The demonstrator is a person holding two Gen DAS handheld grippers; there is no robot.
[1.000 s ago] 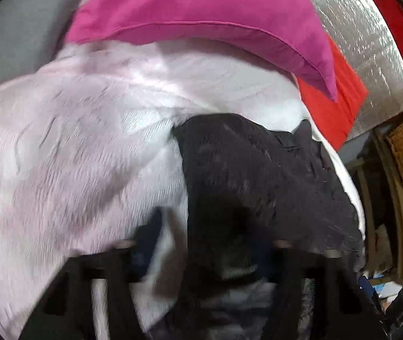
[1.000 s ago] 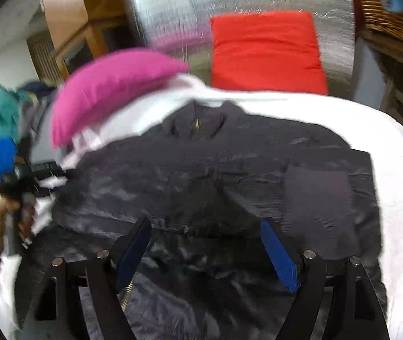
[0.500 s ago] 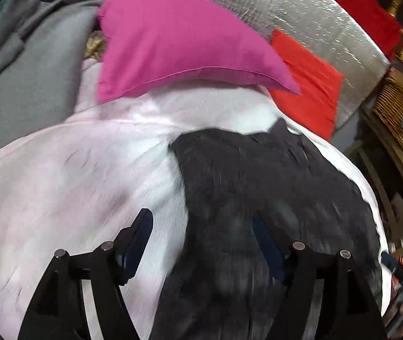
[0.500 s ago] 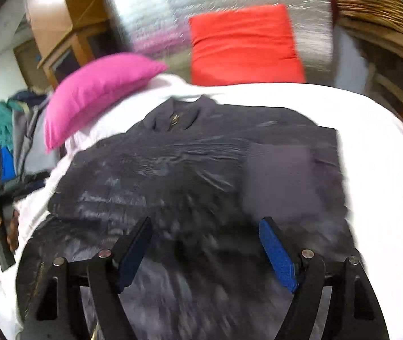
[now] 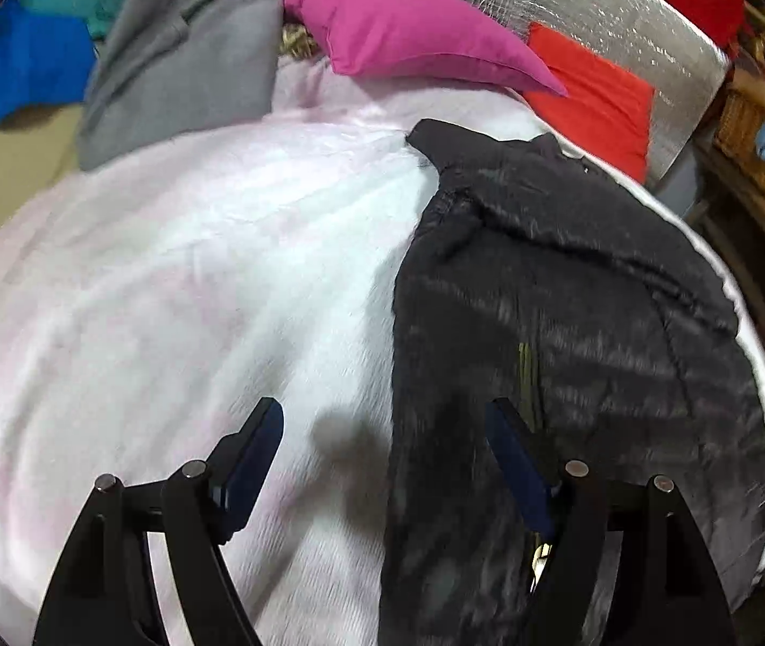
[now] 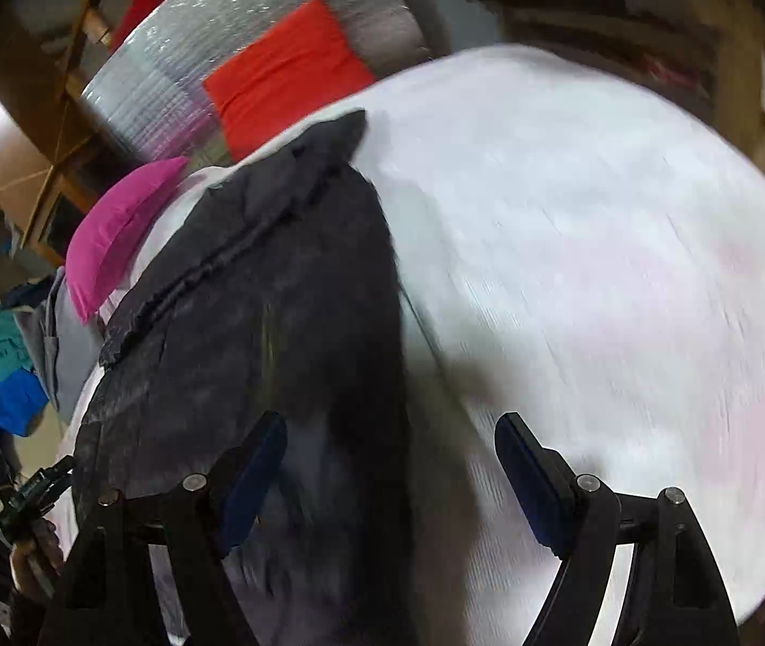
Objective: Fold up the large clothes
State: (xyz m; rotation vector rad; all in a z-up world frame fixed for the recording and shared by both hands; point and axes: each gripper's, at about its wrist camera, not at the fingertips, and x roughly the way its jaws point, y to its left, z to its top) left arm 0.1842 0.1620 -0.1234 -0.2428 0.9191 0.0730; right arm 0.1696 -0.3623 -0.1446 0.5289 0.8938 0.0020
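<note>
From the left wrist view, the dark quilted jacket (image 5: 570,323) lies folded into a long strip on the white bedspread (image 5: 167,280), its collar end toward the magenta pillow (image 5: 414,32) and the orange-red cushion (image 5: 592,97). The left gripper (image 5: 382,452) hangs over the jacket's near long edge; its jaws have just been opening and stand wide, with nothing pinched between them. If that edge gets snagged on the way past, I'd expect the slippery layers to slide apart and spoil the fold.

From the right wrist view, the jacket's other long edge runs down the middle, bedspread to the right. The right gripper (image 6: 390,463) straddles that edge, jaws spread wide and empty, pads clear of the cloth as far as the blur allows. Grabbing only the top layer here would likely peel the fold open.
</note>
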